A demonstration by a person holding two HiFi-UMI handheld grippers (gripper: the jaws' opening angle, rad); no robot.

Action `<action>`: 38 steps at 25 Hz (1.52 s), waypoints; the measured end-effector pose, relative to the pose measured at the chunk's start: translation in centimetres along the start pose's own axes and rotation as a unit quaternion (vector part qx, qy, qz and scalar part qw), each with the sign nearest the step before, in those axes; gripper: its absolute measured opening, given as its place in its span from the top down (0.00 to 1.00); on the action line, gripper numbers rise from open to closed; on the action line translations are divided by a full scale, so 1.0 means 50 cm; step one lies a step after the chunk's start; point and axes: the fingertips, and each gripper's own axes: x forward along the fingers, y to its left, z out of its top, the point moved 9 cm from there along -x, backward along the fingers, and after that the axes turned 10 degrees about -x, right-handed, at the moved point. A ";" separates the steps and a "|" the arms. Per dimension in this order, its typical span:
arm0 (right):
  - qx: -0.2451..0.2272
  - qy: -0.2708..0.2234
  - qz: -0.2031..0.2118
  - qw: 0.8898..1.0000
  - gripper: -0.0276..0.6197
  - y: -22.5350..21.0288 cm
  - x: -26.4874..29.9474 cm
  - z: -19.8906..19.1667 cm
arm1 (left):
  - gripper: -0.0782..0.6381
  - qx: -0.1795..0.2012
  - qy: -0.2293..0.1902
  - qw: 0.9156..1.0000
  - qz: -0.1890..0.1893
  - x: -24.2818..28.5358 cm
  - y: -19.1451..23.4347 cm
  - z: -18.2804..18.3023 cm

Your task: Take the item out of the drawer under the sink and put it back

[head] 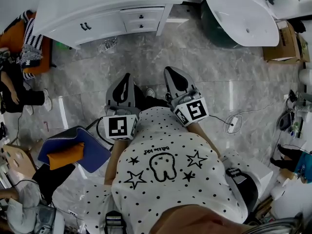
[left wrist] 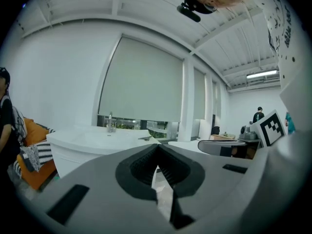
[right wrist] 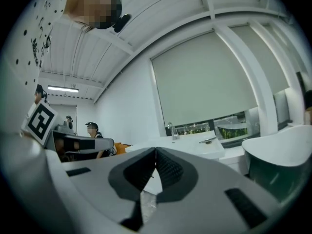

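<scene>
The white sink cabinet (head: 105,6) stands at the far side of the grey marble floor, and its small drawers (head: 141,18) are closed. No item from a drawer shows. Both grippers are held in front of the person's chest, well short of the cabinet and pointing toward it. My left gripper (head: 126,78) is shut with nothing in it. My right gripper (head: 169,72) is shut and empty too. In the left gripper view the jaws meet at the left gripper's tip (left wrist: 157,146), with the cabinet (left wrist: 92,143) beyond. In the right gripper view the right gripper (right wrist: 156,151) faces the same cabinet (right wrist: 195,147).
A white bathtub (head: 239,13) stands at the back right. A blue stool with an orange pad (head: 73,150) is at my left. A person sits on an orange seat (head: 24,57) at the far left. A white power strip (head: 233,124) and crumpled plastic (head: 107,44) lie on the floor.
</scene>
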 end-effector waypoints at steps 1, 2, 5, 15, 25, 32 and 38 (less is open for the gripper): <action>0.000 0.002 -0.002 1.000 0.94 0.001 0.009 -0.001 | 0.88 -0.004 0.002 1.000 -0.002 0.006 0.008 -0.001; -0.001 0.004 -0.005 1.000 0.94 0.002 0.018 -0.001 | 0.88 -0.007 0.003 1.000 -0.005 0.011 0.016 -0.002; -0.003 0.006 -0.015 1.000 0.94 0.007 0.051 0.005 | 0.88 -0.011 0.003 1.000 -0.015 0.028 0.048 0.011; -0.001 0.011 -0.052 0.999 0.94 0.030 0.176 0.035 | 0.88 -0.006 0.012 0.999 -0.036 0.101 0.187 0.084; 0.008 0.017 -0.086 0.996 0.94 0.056 0.247 0.025 | 0.88 0.000 0.030 0.996 -0.080 0.147 0.260 0.101; 0.007 0.027 -0.082 0.996 0.94 0.052 0.276 0.020 | 0.88 -0.010 0.043 0.996 -0.078 0.163 0.283 0.098; 0.008 0.038 -0.064 0.997 0.94 0.021 0.309 0.014 | 0.88 -0.016 0.043 0.997 -0.062 0.198 0.292 0.095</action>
